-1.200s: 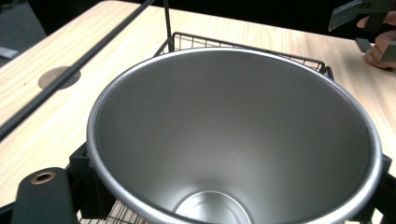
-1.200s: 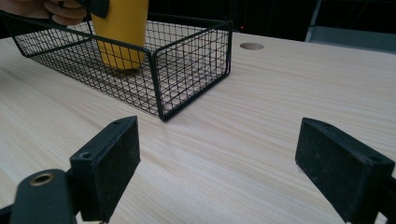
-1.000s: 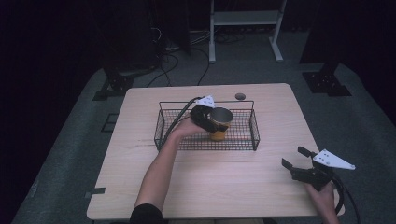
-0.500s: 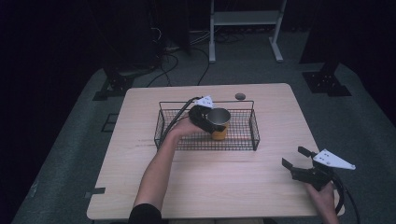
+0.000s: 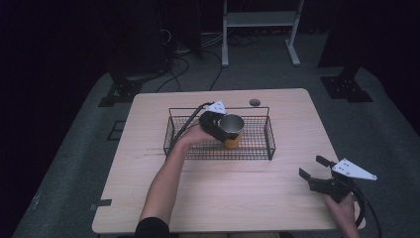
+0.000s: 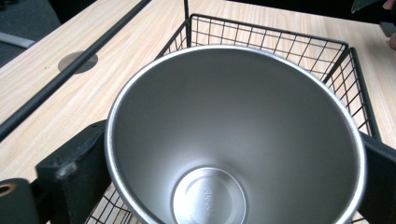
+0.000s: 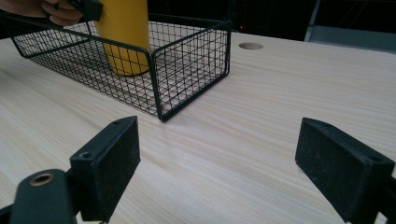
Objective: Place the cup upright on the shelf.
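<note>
A yellow cup [image 5: 232, 134] with a bare steel inside [image 6: 233, 140] stands upright in the black wire basket [image 5: 267, 135], near its middle. My left gripper [image 5: 225, 127] reaches into the basket from the left, and its jaws have just been opening. They now flank the cup's rim, which sits between them in the left gripper view, and I see no squeeze on it. My right gripper [image 5: 313, 167] hovers low over the table's front right corner. It is open and nothing lies between its pads [image 7: 112, 163].
The basket [image 7: 187, 56] lies across the middle of the light wooden table [image 5: 233, 198]. A round cable hole [image 5: 254, 102] sits behind it near the far edge. Dark floor with cables and a metal stand lies beyond the table.
</note>
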A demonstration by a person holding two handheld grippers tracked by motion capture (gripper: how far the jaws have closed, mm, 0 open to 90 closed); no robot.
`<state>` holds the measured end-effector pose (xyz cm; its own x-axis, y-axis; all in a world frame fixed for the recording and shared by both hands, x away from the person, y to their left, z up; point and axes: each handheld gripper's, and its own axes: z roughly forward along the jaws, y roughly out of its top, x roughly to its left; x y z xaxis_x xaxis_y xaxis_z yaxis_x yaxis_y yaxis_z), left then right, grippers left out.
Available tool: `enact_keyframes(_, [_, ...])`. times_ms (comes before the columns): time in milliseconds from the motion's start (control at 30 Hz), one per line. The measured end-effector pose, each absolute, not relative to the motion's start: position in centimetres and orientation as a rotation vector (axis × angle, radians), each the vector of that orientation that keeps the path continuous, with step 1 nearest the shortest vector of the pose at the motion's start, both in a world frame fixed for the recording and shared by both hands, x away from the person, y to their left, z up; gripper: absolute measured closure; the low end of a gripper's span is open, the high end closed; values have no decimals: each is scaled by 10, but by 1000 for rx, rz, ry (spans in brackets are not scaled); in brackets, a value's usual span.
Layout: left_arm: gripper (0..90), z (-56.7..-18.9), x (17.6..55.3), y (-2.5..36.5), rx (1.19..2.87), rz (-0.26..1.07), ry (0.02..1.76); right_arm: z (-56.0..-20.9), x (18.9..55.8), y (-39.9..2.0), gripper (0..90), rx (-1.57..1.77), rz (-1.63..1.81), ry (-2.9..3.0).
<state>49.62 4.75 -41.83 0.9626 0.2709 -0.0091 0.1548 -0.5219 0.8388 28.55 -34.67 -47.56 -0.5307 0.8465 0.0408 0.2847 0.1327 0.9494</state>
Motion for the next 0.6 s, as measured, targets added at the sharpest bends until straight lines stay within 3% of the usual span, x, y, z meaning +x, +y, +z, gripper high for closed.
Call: enact_keyframes(600, [14, -399, 493, 48, 2082, 193, 263, -476, 286, -349, 129, 1092, 1419, 1890])
